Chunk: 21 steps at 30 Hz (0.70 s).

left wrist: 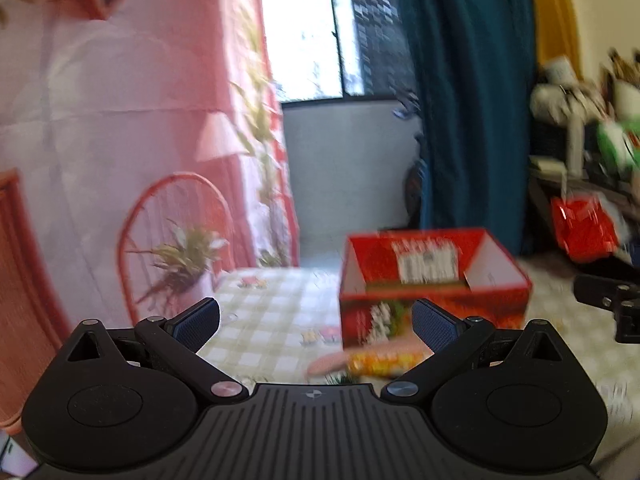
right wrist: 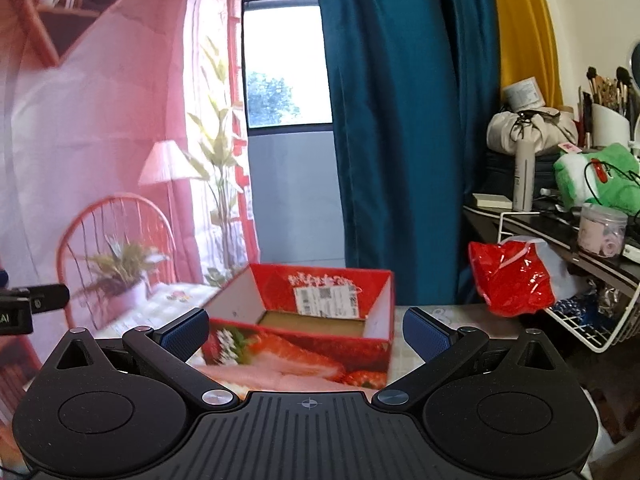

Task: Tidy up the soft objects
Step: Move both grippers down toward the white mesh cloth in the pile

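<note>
An open red cardboard box (left wrist: 434,292) (right wrist: 304,328) printed with strawberries stands on the checked tablecloth (left wrist: 272,320), with a white label on its inner back wall. A soft pink and yellow object (left wrist: 372,360) lies on the cloth in front of the box, low between my left fingers. My left gripper (left wrist: 316,320) is open and holds nothing. My right gripper (right wrist: 306,330) is open too, just before the box's front wall, empty. The right gripper's black body (left wrist: 612,304) shows at the left view's right edge, and the left one's (right wrist: 28,308) at the right view's left edge.
A red plastic bag (right wrist: 514,280) hangs off a white wire rack (right wrist: 600,320) at the right. The dark shelf above holds a green plush (right wrist: 596,180), jars, bottles and brushes. A teal curtain (right wrist: 400,120) and a pink printed backdrop (right wrist: 100,140) stand behind the table.
</note>
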Each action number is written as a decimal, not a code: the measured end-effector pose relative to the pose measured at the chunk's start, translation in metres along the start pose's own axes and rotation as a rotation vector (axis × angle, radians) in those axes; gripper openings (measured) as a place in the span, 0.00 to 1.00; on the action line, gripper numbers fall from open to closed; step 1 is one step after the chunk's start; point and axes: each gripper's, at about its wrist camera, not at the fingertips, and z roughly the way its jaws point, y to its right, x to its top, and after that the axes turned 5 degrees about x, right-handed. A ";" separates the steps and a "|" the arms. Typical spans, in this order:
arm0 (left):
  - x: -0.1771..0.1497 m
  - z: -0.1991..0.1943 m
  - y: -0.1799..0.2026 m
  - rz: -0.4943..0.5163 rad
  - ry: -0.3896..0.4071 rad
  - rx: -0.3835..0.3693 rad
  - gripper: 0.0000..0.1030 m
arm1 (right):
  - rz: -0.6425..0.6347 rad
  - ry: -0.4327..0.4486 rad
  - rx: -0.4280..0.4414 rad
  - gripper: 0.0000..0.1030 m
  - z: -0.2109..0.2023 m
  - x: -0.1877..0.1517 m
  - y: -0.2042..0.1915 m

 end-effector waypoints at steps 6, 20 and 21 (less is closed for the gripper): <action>-0.028 0.022 0.004 -0.029 -0.064 -0.109 1.00 | 0.012 -0.012 -0.001 0.99 0.016 -0.048 -0.001; -0.091 0.086 0.017 -0.050 -0.280 -0.217 0.99 | 0.086 -0.286 0.122 1.00 0.063 -0.122 0.006; -0.095 0.091 0.018 -0.059 -0.289 -0.231 0.98 | 0.098 -0.308 0.129 1.00 0.067 -0.125 0.008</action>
